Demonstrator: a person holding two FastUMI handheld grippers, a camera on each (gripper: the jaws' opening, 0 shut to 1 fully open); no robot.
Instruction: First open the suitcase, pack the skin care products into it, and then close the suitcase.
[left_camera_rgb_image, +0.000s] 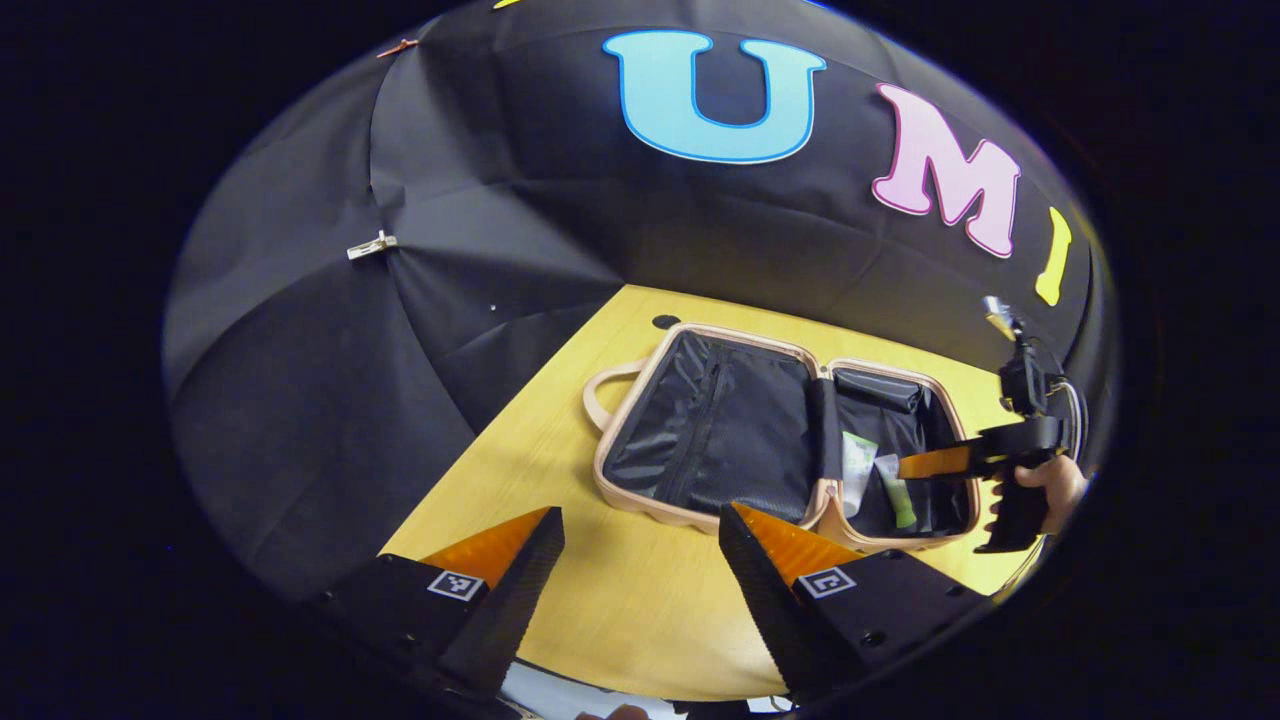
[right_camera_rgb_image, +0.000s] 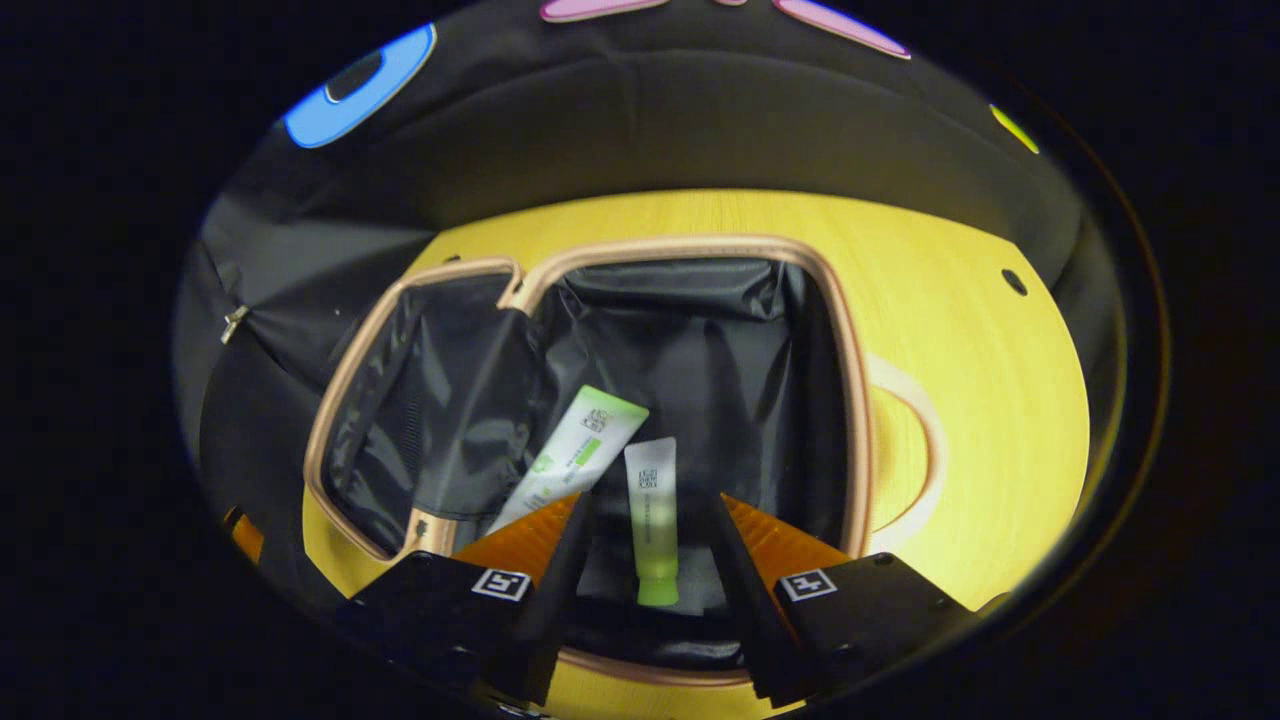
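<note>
A small suitcase (left_camera_rgb_image: 700, 515) with a pink rim lies open flat on the yellow table (left_camera_rgb_image: 620, 590); its black lining shows in both halves. Two skin care tubes rest in its right half: a white-and-green tube (right_camera_rgb_image: 575, 455) and a smaller green tube (right_camera_rgb_image: 652, 520) with its cap toward me. My right gripper (right_camera_rgb_image: 648, 510) hangs open just above that half, the small tube lying in the gap between its fingers, untouched. In the left gripper view, the right gripper (left_camera_rgb_image: 930, 463) hovers over the case, held by a hand (left_camera_rgb_image: 1055, 485). My left gripper (left_camera_rgb_image: 640, 535) is open above the table, before the case.
The suitcase handle (left_camera_rgb_image: 605, 395) sticks out on the table at the lid's far side. The lid half has a zipped mesh pocket (left_camera_rgb_image: 700, 425). Black cloth walls close in the table on the left and back. A small dark hole (left_camera_rgb_image: 665, 322) marks the tabletop behind the case.
</note>
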